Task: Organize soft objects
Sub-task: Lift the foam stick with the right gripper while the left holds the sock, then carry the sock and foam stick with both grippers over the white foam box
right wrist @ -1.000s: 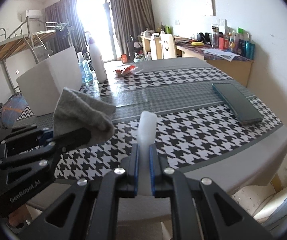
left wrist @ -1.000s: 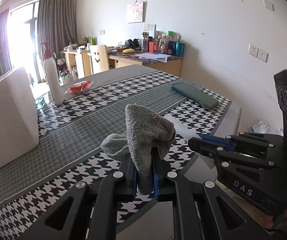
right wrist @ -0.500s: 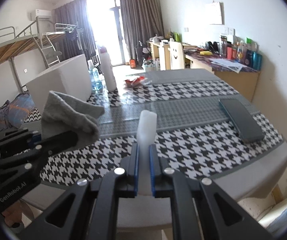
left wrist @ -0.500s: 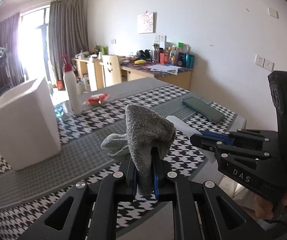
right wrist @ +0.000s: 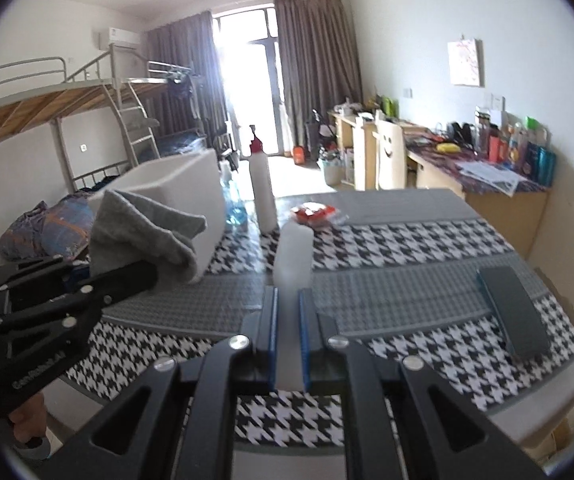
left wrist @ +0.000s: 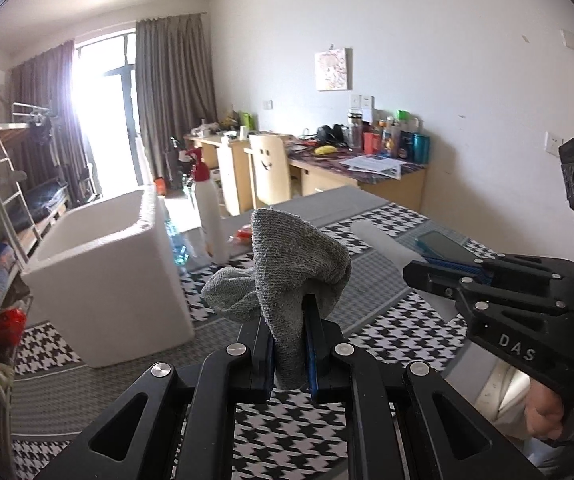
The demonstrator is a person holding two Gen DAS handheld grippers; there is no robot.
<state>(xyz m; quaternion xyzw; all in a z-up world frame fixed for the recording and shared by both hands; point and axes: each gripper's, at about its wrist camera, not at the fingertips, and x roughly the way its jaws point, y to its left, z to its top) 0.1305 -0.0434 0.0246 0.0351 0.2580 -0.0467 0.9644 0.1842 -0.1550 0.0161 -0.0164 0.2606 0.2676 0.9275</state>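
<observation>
The left gripper [left wrist: 290,350] is clenching a crumpled grey knitted sock [left wrist: 293,268], its blue-edged jaws pressing the lower end while the rest is bunching upward and flopping toward 9 o'clock. In the right wrist view the same sock [right wrist: 143,232] is sitting at 9 o'clock, draped over the tip of the left gripper [right wrist: 127,276].

The right gripper [right wrist: 287,334] is grasping a pale white soft strip [right wrist: 291,264], nearly closed on it, with the strip standing up toward 12 o'clock between the pads. From the left wrist view that strip [left wrist: 379,242] is poking out at 2 o'clock ahead of the right gripper [left wrist: 415,270], and a hand [left wrist: 545,410] is wrapping its handle at 4 o'clock.

Both held things are hanging above the bench with the black-and-white houndstooth and grey cloth [right wrist: 407,240], not touching it. A white foam box [left wrist: 115,276] is standing on the bench at 9 o'clock, with a white spray bottle with a red nozzle [left wrist: 209,216] just beyond it.

The white strip is blurring in the right wrist view, so its material is hard to tell. The sock's lower end is hiding between the jaws. A dark flat rectangular case [right wrist: 513,316] is lying at 3 o'clock near the bench edge.
</observation>
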